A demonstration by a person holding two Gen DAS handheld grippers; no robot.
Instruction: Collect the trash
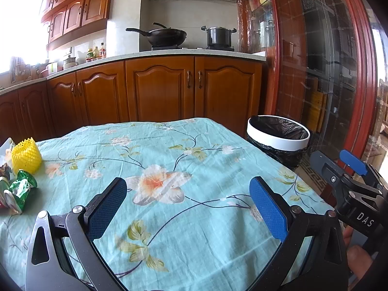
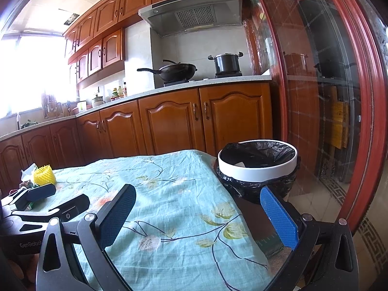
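A yellow foam fruit net point(image 1: 26, 155) and a crumpled green wrapper point(image 1: 21, 189) lie at the left edge of the table, with other scraps beside them. The net also shows in the right wrist view point(image 2: 43, 175). A white-rimmed bin with a black bag point(image 1: 278, 137) stands on the floor off the table's far right corner; it also shows in the right wrist view point(image 2: 257, 161). My left gripper point(image 1: 188, 203) is open and empty above the cloth. My right gripper point(image 2: 197, 214) is open and empty over the table's right edge.
The table wears a teal floral cloth point(image 1: 169, 150). Wooden kitchen cabinets point(image 1: 160, 89) stand behind it, with a wok point(image 1: 167, 35) and a pot point(image 1: 218, 36) on the stove. A red-framed glass door point(image 2: 339, 97) is on the right.
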